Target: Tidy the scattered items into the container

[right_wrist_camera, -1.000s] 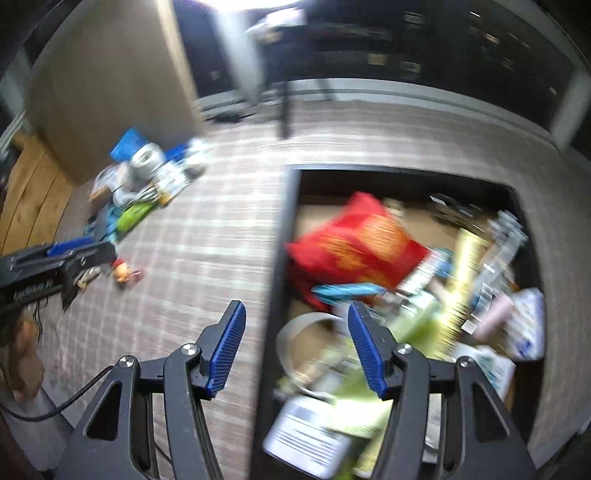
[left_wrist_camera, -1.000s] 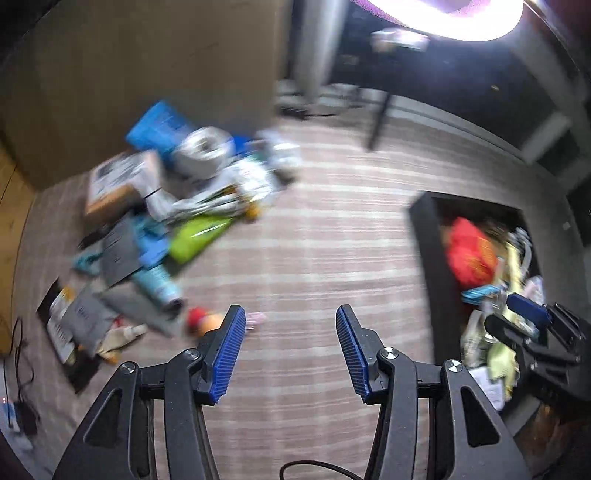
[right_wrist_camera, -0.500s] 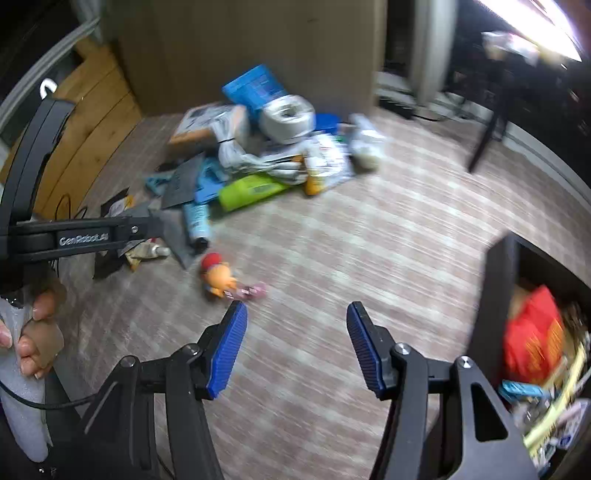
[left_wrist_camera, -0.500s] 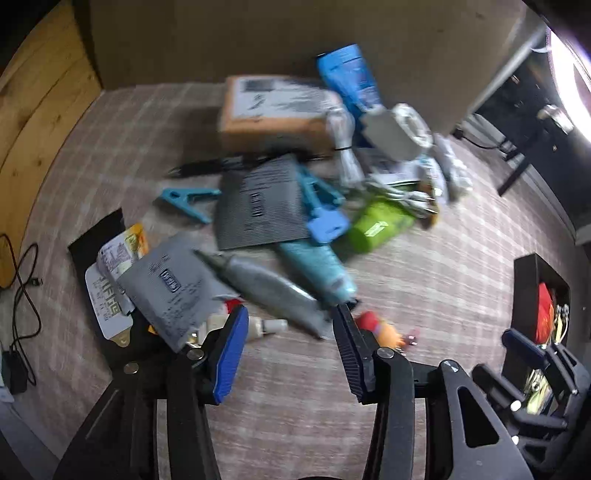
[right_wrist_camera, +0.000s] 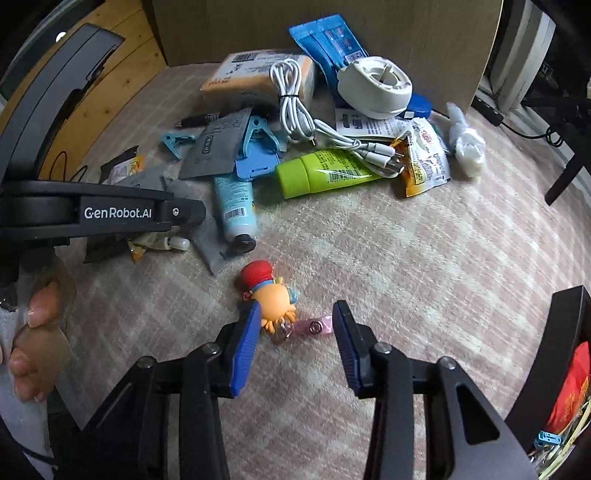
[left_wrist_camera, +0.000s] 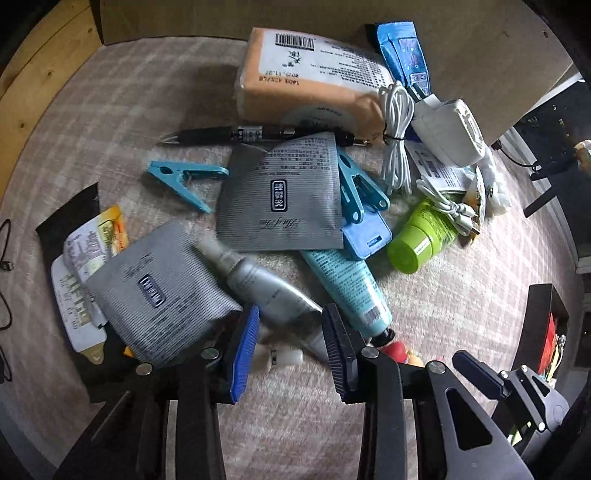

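Observation:
A pile of scattered items lies on the striped carpet. My left gripper [left_wrist_camera: 290, 341] is open, low over the end of a silver tube [left_wrist_camera: 271, 290], with a small white bottle [left_wrist_camera: 282, 356] between its fingers. A teal tube [left_wrist_camera: 347, 284] lies just right of it. My right gripper [right_wrist_camera: 295, 332] is open around an orange toy figure with a red cap [right_wrist_camera: 271, 295] and its pink strap [right_wrist_camera: 314, 328]. The black container [right_wrist_camera: 557, 354] is at the right edge, with a red bag [right_wrist_camera: 569, 391] inside.
The pile also holds a green tube [right_wrist_camera: 325, 173], a white cable [right_wrist_camera: 295, 96], an orange packet [left_wrist_camera: 314, 70], grey sachets [left_wrist_camera: 284, 199], blue clips [left_wrist_camera: 184, 177], a pen [left_wrist_camera: 229, 134] and a white round device [right_wrist_camera: 375, 86]. A cardboard box [right_wrist_camera: 332, 22] stands behind. Wooden floor lies at the left.
Both grippers swung from the container to the pile and came down close. The left now straddles the silver tube's end; the right now straddles the toy figure.

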